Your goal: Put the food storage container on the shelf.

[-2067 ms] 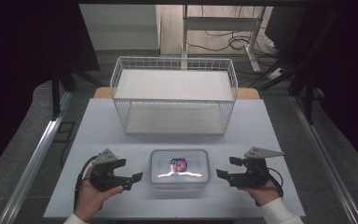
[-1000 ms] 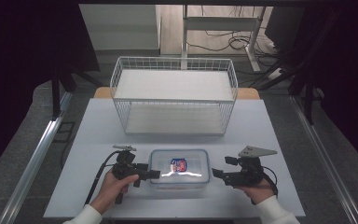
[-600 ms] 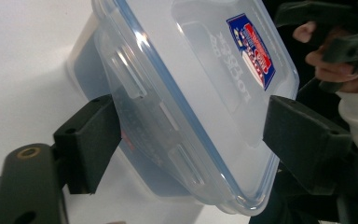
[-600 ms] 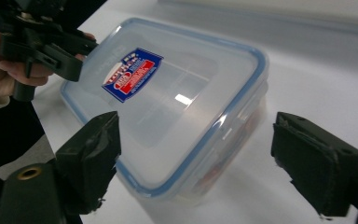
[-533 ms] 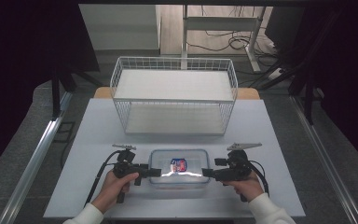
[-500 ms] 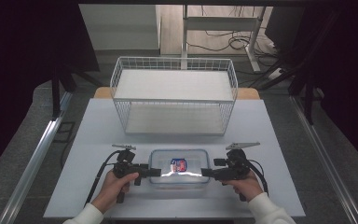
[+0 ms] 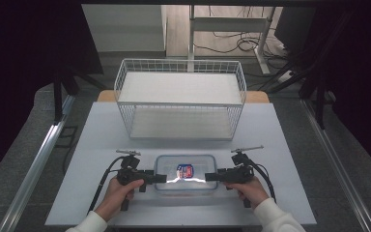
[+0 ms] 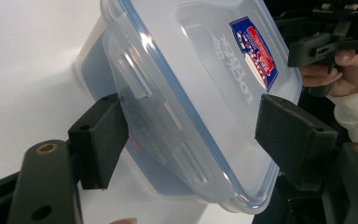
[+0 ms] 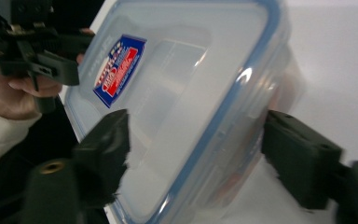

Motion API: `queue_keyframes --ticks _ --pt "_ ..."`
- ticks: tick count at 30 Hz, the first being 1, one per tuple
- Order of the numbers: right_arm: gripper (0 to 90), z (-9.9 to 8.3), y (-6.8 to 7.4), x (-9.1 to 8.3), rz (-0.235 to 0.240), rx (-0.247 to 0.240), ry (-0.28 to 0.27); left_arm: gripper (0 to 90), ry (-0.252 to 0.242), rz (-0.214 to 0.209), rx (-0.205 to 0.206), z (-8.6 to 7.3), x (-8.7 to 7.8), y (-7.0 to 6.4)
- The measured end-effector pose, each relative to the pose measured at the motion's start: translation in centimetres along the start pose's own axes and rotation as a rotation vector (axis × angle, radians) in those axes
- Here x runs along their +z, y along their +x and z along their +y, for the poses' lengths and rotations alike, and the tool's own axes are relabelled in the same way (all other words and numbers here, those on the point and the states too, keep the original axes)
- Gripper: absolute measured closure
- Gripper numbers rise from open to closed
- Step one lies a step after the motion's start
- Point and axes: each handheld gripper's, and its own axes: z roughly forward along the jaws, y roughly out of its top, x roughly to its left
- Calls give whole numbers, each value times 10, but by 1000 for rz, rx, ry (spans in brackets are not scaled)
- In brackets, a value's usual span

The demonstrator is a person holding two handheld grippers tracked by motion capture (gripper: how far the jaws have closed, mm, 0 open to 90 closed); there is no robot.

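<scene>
Your clear lock-lid food container sits on the white table, in front of the wire basket. Your left gripper and right gripper each straddle 1 end, jaws spread. Uneven squeezing could tilt it, or smooth plastic could slip.

A white wire-mesh basket with a flat white top shelf is standing at the far edge of the white rectangular worktop, centred.
</scene>
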Motion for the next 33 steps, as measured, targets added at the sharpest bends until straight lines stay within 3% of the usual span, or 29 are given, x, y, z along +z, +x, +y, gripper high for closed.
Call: queue_keyframes --ticks 7,14,19,33 --pt "398 -1 -5 -6 34 74 -11 312 -11 -9 -14 -1 -4 1" --pt "459 -5 2 -12 28 87 -39 377 -35 9 -9 -4 -10 -7" --pt "499 -9 6 -17 28 88 -54 428 -70 1 -39 -8 -13 -9" --pt "516 -11 13 -22 15 109 -67 477 -81 24 -2 -9 -19 -22"
